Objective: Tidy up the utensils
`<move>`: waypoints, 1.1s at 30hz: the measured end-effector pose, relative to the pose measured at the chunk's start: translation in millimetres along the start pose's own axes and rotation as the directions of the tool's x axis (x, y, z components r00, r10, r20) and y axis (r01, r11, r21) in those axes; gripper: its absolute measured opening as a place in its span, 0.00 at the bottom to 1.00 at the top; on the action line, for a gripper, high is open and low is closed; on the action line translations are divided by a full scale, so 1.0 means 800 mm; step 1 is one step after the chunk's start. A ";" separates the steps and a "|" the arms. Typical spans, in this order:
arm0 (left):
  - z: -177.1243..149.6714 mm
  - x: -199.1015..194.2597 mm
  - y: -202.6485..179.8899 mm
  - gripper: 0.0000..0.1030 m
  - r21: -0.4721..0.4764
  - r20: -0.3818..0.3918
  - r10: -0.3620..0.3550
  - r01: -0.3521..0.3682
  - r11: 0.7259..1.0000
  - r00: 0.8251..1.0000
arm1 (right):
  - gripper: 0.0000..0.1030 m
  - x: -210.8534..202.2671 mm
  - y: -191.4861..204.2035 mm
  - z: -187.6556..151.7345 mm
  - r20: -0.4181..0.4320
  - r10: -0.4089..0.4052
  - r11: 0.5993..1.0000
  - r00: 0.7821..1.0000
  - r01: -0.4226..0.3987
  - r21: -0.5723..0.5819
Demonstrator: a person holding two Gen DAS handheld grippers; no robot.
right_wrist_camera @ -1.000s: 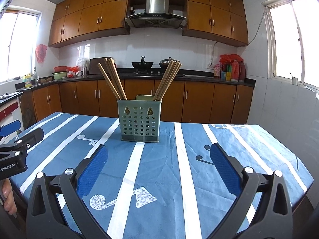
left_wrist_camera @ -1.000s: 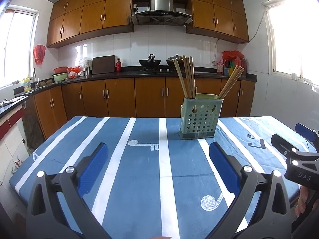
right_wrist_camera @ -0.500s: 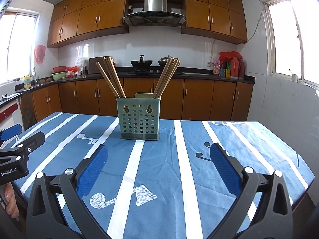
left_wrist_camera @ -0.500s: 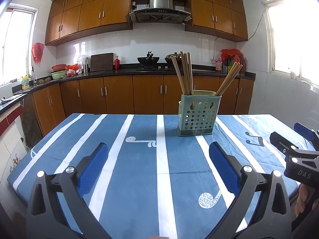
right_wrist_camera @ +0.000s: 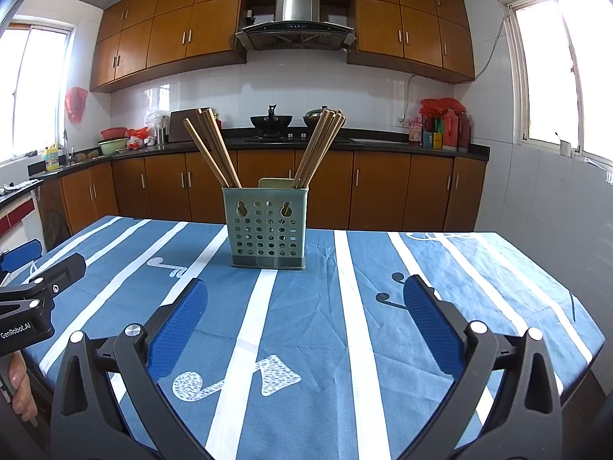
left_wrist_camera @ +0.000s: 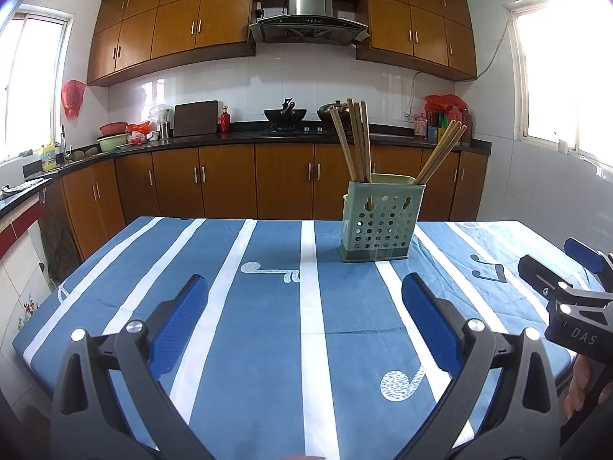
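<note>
Chopsticks (right_wrist_camera: 214, 149) stand in two tilted bunches, one at each end of a perforated green holder (right_wrist_camera: 268, 226); the holder sits upright on the blue striped cloth of the surface (right_wrist_camera: 440, 268); near it, the left gripper (left_wrist_camera: 304, 299) and the right gripper (right_wrist_camera: 304, 299) hover with fingers (right_wrist_camera: 180, 329) wide apart, empty, well short of the holder

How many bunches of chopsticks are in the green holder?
2. One bunch leans left in the green holder; the other bunch leans right. Single sticks overlap, so I cannot count them.
</note>
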State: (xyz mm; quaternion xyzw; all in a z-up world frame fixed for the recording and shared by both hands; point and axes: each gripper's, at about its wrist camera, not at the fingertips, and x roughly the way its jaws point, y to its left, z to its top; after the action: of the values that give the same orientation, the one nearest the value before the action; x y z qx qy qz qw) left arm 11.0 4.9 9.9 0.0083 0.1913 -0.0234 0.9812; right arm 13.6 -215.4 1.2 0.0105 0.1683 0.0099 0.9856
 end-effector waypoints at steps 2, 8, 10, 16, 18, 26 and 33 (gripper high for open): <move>0.000 0.000 0.000 0.96 -0.001 -0.001 0.000 0.000 1.000 1.000 | 0.98 0.000 0.000 0.000 0.000 0.000 1.000 1.000 0.000 -0.001; 0.000 0.000 -0.001 0.96 0.000 0.000 -0.001 0.001 1.000 1.000 | 0.98 0.000 0.000 0.000 0.000 0.000 1.000 1.000 0.000 0.000; -0.001 0.000 -0.001 0.96 -0.001 0.000 0.000 0.000 1.000 1.000 | 0.98 0.000 0.000 0.000 0.000 0.000 1.000 1.000 0.000 0.000; 0.000 0.001 -0.003 0.96 0.000 -0.002 -0.001 0.001 1.000 1.000 | 0.98 0.000 -0.001 0.000 -0.001 0.000 1.000 1.000 0.000 0.001; 0.000 0.001 -0.003 0.96 -0.001 -0.002 0.000 0.000 1.000 1.000 | 0.98 0.000 -0.001 0.000 0.000 0.000 1.000 1.000 0.000 0.000; -0.001 0.001 -0.004 0.96 -0.001 -0.002 -0.001 0.001 1.000 1.000 | 0.98 0.000 -0.002 0.000 -0.001 0.001 1.000 1.000 -0.001 0.000; -0.001 0.001 -0.006 0.96 -0.001 -0.002 -0.003 0.003 1.000 1.000 | 0.98 0.000 -0.001 0.001 -0.001 0.001 1.000 1.000 -0.001 0.000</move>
State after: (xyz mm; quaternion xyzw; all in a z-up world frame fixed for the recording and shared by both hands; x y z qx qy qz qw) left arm 10.8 -0.1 8.6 0.0077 0.1925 -0.0245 0.9810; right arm 13.6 -216.6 1.7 0.0108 0.1686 0.0104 0.9856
